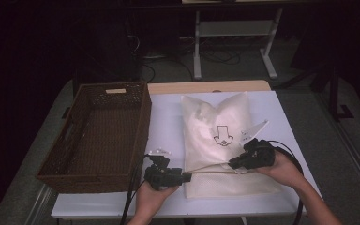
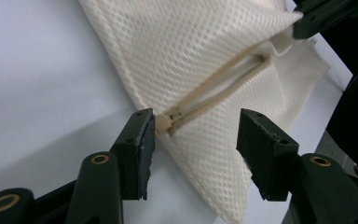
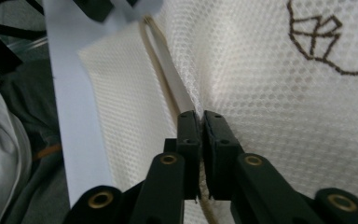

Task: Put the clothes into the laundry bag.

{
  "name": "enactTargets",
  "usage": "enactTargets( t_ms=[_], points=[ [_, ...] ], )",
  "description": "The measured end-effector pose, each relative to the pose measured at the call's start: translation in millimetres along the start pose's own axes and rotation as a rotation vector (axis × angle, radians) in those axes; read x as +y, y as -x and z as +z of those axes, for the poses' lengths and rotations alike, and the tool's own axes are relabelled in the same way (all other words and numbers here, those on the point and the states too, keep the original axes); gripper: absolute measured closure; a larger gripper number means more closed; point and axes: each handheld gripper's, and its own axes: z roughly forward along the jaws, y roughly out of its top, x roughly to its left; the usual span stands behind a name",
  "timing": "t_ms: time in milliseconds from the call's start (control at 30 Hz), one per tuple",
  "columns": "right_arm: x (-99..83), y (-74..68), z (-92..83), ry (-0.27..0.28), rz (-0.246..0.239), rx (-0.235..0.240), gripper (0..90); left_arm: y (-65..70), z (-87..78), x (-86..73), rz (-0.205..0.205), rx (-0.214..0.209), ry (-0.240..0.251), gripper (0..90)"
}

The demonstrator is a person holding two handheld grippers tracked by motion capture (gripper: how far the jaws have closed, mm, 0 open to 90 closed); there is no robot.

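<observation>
The white mesh bag (image 1: 218, 136) lay at centre frame on the table (image 1: 168, 126), its zipper (image 2: 214, 86) near the lower edge. My right gripper (image 3: 201, 122) pinched that zipper; my left gripper (image 2: 193, 140) stood spread at the zipper's end. A wicker basket (image 1: 98, 136) sat at left.

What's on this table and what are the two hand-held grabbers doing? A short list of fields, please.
bag: white mesh bag with a zipper, lying flat on the table
basket: brown wicker basket, left of the bag, looks empty
left gripper: open, jaws either side of the zipper's end
right gripper: shut on the bag at the zipper's other end
</observation>
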Motion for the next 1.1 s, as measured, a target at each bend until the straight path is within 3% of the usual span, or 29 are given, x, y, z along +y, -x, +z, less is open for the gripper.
enactTargets(
  t_ms=[133, 367, 500, 600, 733, 967, 1100],
  points=[
    [9.9, -8.1, -1.1, 0.038, -0.029, 0.012, 76.3, -0.2, 0.4, -4.1, -0.007, -0.002, -0.031, 49.9],
    [25.9, -21.6, 6.6, 0.041, -0.089, 0.003, 71.3, -4.8, 9.8, -12.6, -0.042, -0.025, -0.086, 51.8],
    [30.6, -25.4, 14.9, 0.008, -0.118, -0.015, 69.9, -6.1, 12.1, -12.4, -0.029, -0.016, -0.076, 61.4],
    [33.3, -27.8, 19.7, 0.012, -0.127, -0.006, 70.1, -7.1, 14.6, -11.6, -0.012, -0.005, -0.076, 71.8],
    [40.1, -35.8, 35.1, -0.025, -0.165, -0.004, 68.7, -10.8, 17.2, -11.8, -0.009, -0.027, -0.059, 86.3],
    [51.6, -40.4, 62.8, -0.098, -0.206, -0.028, 65.3, -7.2, 3.8, -8.1, 0.02, -0.056, -0.016, 88.1],
    [57.8, -42.7, 74.2, -0.121, -0.223, -0.045, 68.4, -2.9, -3.2, -3.2, 0.036, -0.065, 0.005, 88.2]
  ],
)
